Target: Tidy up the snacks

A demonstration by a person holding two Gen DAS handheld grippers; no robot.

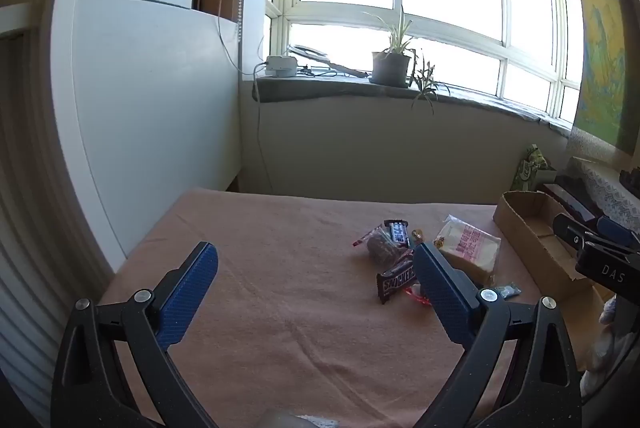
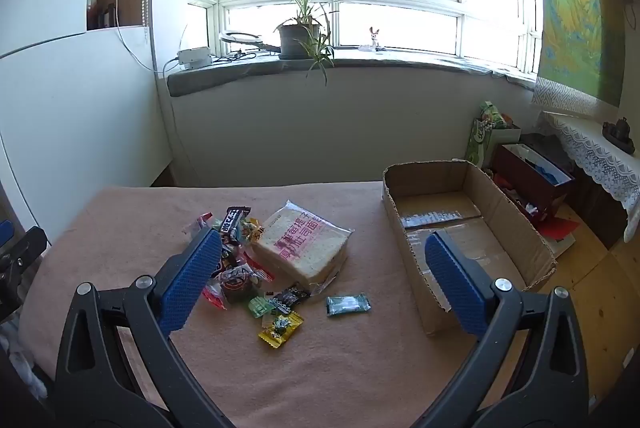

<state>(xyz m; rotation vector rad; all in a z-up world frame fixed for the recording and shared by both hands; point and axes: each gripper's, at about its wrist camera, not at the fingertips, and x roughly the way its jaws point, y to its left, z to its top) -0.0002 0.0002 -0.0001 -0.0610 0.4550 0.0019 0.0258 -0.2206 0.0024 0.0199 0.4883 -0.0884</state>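
Between my right fingers, spread wide over the pink cloth [image 2: 320, 368], lies most of the snack pile. My right gripper [image 2: 320, 268] holds nothing; its left pad [image 2: 188, 280] hangs over the heap of candy bars [image 2: 234, 228], and its right pad [image 2: 456, 280] hangs over the near wall of the cardboard box [image 2: 472, 188]. Just ahead of the gap sits the bag of sliced bread [image 2: 304, 244]. Nearer to me lie a yellow sweet [image 2: 280, 328], a dark wrapped sweet [image 2: 290, 296] and a green packet [image 2: 347, 305], all apart from the bread. Only this camera looks down into the box, which sits open just right of the snacks with tape across its floor.

My left gripper [image 1: 316, 268] is also spread wide and empty, over bare cloth. Its right pad [image 1: 440, 288] covers part of the pile, so from here I see only the chocolate bar [image 1: 396, 280] beside that pad, another dark bar [image 1: 398, 230] farther ahead and the bread beyond the pad. The small sweets are mostly hidden here. The box shows as a sliver off to the far right, with my right gripper over it at the frame's edge.

A potted plant [image 2: 300, 32] stands on the windowsill [image 2: 400, 62] well ahead of both grippers. The little figurine [image 2: 375, 36] on the sill shows only in the right camera.
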